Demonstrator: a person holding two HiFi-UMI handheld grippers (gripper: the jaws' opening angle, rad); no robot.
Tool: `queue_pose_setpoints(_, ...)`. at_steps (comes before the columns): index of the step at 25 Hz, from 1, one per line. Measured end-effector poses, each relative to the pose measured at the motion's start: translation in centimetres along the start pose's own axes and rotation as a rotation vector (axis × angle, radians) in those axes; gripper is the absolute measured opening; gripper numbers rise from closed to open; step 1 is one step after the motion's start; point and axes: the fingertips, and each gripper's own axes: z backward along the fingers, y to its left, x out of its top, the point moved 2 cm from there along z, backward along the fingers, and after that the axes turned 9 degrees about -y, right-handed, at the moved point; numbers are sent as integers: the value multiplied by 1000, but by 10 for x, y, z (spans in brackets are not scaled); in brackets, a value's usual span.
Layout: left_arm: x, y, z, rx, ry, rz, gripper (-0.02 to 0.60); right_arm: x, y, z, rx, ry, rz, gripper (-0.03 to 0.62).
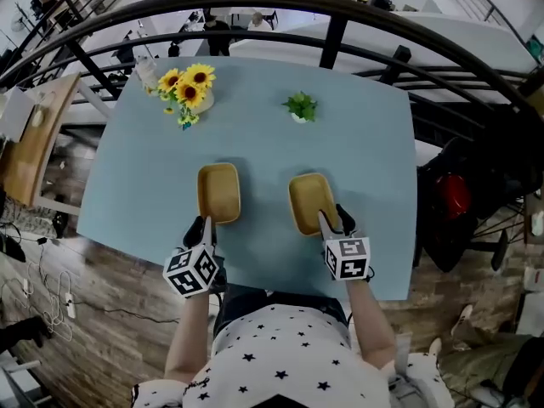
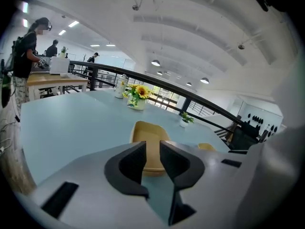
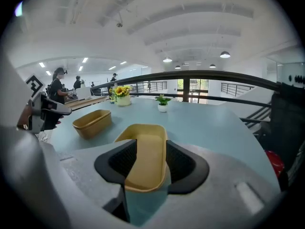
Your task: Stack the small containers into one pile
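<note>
On the blue table (image 1: 136, 177) by a railing (image 1: 255, 5) rests one container (image 1: 218, 192).

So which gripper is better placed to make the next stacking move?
Right, probably. The right gripper is shut on the near wall of the right container, ready to lift it onto the left container; the left gripper is open, holding nothing.

**Head view:** from above the person, facing steeply down on the whole blue table (image 1: 136, 185).
**Left gripper view:** low over the tabletop, facing along its jaws, close to the left container (image 2: 148, 142).
**Right gripper view:** equally low, closer still — the right container (image 3: 143, 151) fills its foreground.
All three views share both containers, the sunflowers (image 1: 189, 85) and the small plant (image 1: 300, 106) — the far end of the table.
</note>
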Motion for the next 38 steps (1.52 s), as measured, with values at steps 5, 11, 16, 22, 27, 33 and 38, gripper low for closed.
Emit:
queue_pose_setpoints(5, -3, -11, 11, -38, -16, 14, 77, -14, -11, -8, -22, 49, -2, 175)
queue_pose_setpoints(11, -4, -18, 20, -61, -13, 17, 65, -20, -16, -19, -21, 99, 9, 175)
queue_pose_setpoints(16, -8, -20, 22, -67, -5, 14, 58, -23, -22, -25, -42, 127, 34, 142)
queue_pose_setpoints(22, -5, -16, 26, -55, -10, 19, 49, -22, -28, -20, -76, 144, 14, 38)
queue_pose_setpoints(27, 1, -6, 26, -49, -23, 22, 40, -10, -22, -19, -97, 119, 34, 32)
queue_pose_setpoints(33, 13, 19, 34, -48, -42, 31, 25, 21, -4, -17, -138, 58, 40, 28)
queue_pose_setpoints(38, 23, 48, 37, -59, -27, 24, 15, 49, 23, -26, -163, -1, 41, 26)
